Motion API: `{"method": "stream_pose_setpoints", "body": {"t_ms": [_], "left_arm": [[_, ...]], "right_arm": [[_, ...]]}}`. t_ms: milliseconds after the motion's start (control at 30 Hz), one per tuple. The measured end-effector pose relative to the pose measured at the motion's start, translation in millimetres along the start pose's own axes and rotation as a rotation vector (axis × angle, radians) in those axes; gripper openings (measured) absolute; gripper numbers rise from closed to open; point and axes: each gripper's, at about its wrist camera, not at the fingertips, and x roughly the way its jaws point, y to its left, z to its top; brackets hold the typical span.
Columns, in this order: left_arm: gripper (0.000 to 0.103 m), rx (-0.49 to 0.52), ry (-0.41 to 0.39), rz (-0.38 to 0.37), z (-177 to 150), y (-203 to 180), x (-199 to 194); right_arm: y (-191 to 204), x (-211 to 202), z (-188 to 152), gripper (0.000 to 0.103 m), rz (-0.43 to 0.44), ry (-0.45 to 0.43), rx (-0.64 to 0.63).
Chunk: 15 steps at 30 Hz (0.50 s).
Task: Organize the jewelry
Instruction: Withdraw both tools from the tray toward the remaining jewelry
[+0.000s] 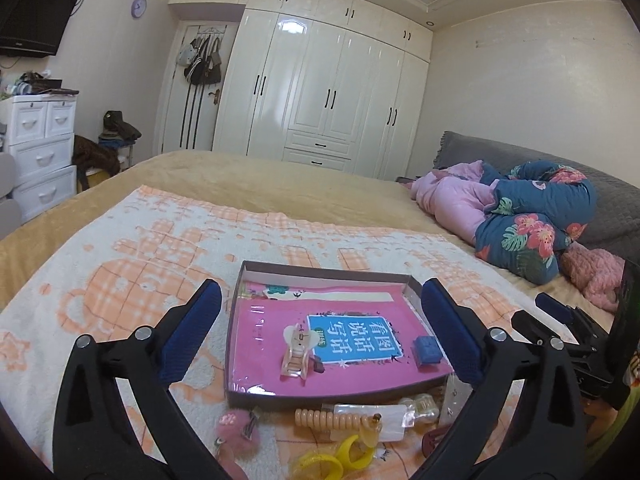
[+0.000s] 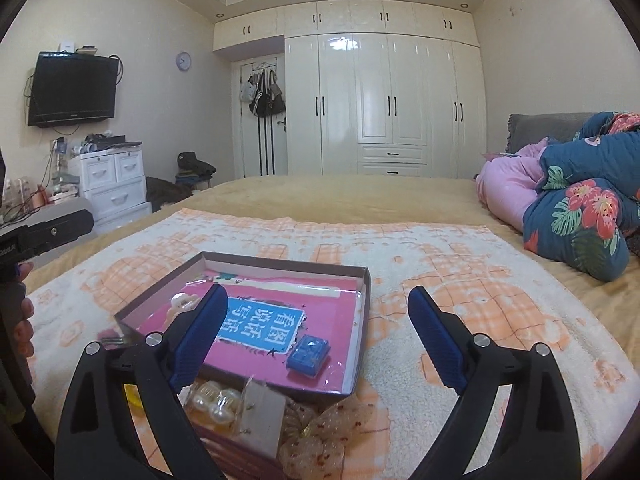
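Both the left gripper point(image 1: 320, 326) and the right gripper point(image 2: 318, 326) are standing spread wide and empty above the box point(image 1: 236, 360) lying on the bed point(image 1: 280, 184).

Left gripper point(image 1: 320, 320) jaws wide, tray point(image 1: 236, 344), clip point(image 1: 295, 354), perhaps hair ties nearby

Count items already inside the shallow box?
2. A pale claw hair clip lies near the box's middle; a small blue case sits toward its right side. More accessories lie outside the near edge; fingers may hide something.
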Motion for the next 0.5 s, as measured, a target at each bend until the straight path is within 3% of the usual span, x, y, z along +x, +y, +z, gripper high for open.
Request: {"method": "stream_pose_setpoints", "body": {"t_ms": [500], "left_arm": [[0.092,0.012,0.081,0.005,-25.0,4.9,-17.1]], "right_arm": [[19.5,-13.3,-15.7,0.089,0.065,0.063,-0.022]]}}
